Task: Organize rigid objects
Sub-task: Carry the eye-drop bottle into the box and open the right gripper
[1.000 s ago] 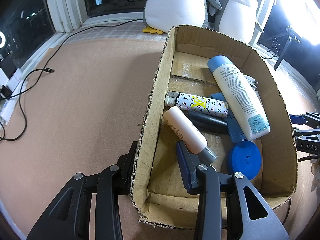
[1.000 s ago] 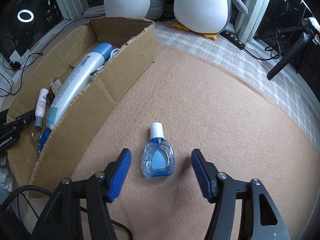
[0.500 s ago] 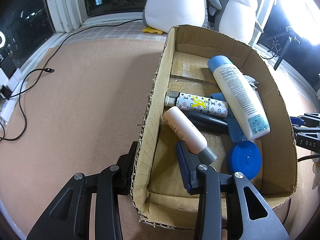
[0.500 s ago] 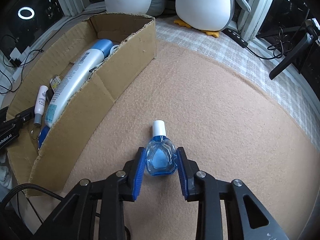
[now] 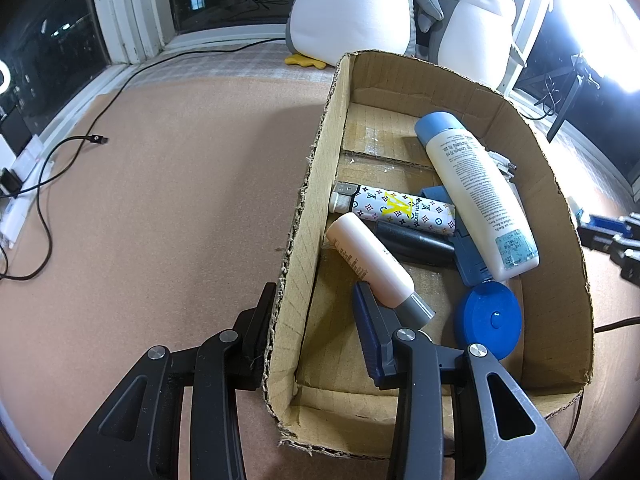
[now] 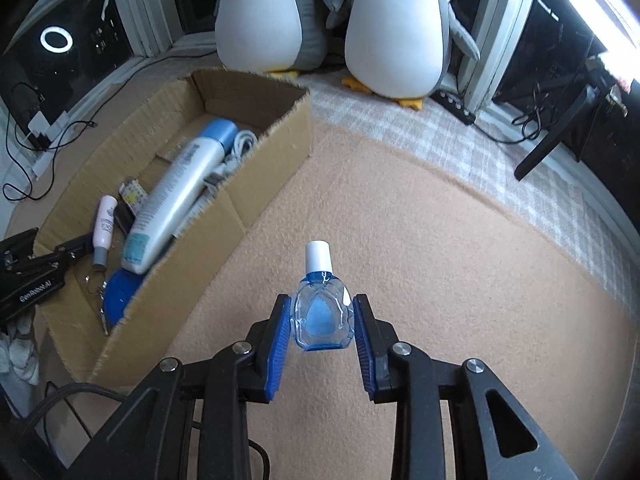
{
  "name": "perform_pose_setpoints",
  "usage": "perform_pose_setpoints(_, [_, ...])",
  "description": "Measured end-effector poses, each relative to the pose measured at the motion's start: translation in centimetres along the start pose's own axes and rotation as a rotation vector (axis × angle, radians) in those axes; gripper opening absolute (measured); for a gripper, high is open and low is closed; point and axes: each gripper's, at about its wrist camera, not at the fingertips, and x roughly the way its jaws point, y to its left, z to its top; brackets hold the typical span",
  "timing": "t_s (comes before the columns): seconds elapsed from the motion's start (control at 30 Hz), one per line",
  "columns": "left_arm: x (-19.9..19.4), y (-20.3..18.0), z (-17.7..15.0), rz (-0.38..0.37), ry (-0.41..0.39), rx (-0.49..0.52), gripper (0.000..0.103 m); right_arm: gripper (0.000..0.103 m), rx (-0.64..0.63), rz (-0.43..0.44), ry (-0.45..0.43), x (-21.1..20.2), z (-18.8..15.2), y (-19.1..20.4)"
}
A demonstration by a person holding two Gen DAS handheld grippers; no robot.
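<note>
My right gripper [image 6: 322, 332] is shut on a small clear blue bottle [image 6: 322, 316] with a white cap and holds it off the tan mat, to the right of the cardboard box [image 6: 256, 184]. My left gripper [image 5: 316, 328] straddles the box's left wall [image 5: 296, 248], one finger outside and one inside, with a gap to the wall. The box holds a large white bottle with a blue cap [image 5: 476, 192], a patterned tube [image 5: 396, 210], a small white bottle [image 5: 372, 260], a black tube [image 5: 412, 240] and a round blue lid [image 5: 490, 320].
Two plush penguins [image 6: 340, 20] stand behind the box by the window. Black cables [image 5: 48, 168] lie on the mat at the left. A power strip [image 6: 456, 108] and a black stand leg [image 6: 560, 132] are at the back right.
My right gripper has closed on the blue bottle and lifted it, with the view pulling up and back. My left gripper and the box have stayed still.
</note>
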Motion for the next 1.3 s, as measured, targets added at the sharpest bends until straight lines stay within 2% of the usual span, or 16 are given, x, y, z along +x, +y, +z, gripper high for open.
perform_pose_setpoints(0.3, [0.0,0.0,0.0,-0.001,0.000,-0.001,0.038,0.028,-0.048,0.034,-0.096,-3.1,3.4,3.1])
perform_pose_setpoints(0.6, [0.1,0.0,0.1,-0.002,0.000,-0.001,0.038,0.028,-0.111,0.084,-0.131,-3.5,5.9,6.9])
perform_pose_setpoints(0.83, [0.1,0.0,0.1,-0.001,0.000,0.000,0.038,0.028,-0.136,0.115,-0.141,-2.6,7.7,9.0])
perform_pose_setpoints(1.3, [0.2,0.0,0.1,0.004,-0.001,0.001,0.038,0.028,-0.118,0.172,-0.097,1.2,9.4,10.7])
